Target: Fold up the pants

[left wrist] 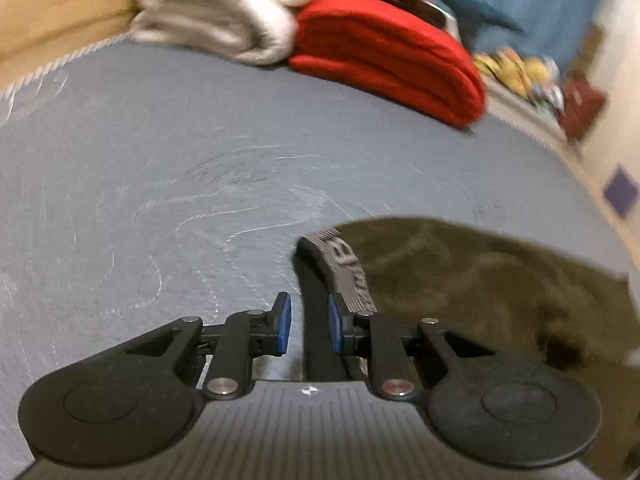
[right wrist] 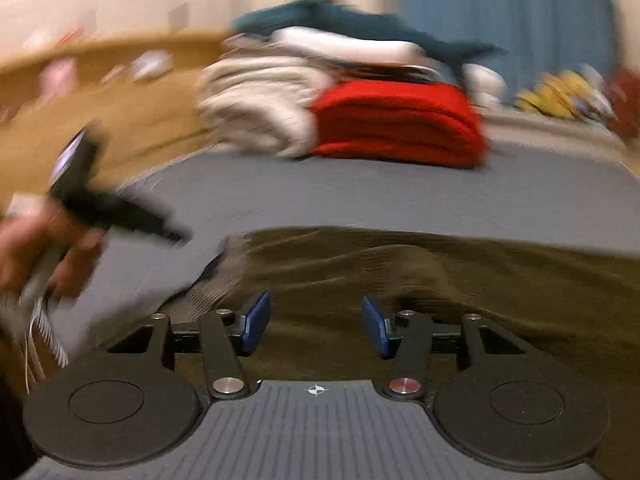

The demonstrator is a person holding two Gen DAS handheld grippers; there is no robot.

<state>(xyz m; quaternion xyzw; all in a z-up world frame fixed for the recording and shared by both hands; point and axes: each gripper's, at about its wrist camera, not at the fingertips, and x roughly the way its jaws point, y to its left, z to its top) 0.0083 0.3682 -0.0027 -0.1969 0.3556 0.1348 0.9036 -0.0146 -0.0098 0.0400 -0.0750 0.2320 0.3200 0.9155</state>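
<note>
Lying rumpled across the near right part of the grey mattress (left wrist: 160, 160), the olive pants (left wrist: 460, 280), not yet folded, waistband (left wrist: 348, 268) pointing to the left and toward the far side. Reaching in at that waistband corner with the left gripper (left wrist: 308, 304), jaws drawn narrow, a dark strip of the garment running between the blue pads and the ribbed band lying against the right-hand one. Showing a sliver of mattress beside the left-hand pad, so not possible to tell whether the cloth is truly pinched or merely lying in the gap. Choosing that corner probably because the thick elastic gives a firm edge for pulling the garment flat.

Hovering low over the middle of the pants with the right gripper (right wrist: 316, 308), jaws standing apart, nothing clasped, only wrinkled cloth below; likely heading for a second hold farther along, so that both ends can be lifted together.

Leaving the far end of the mattress to a red folded blanket (left wrist: 392, 60) and a white bundle (left wrist: 216, 8), well apart from the pants. Blurring heavily in the right view, with a person's hand (right wrist: 36, 248) at the left edge.
</note>
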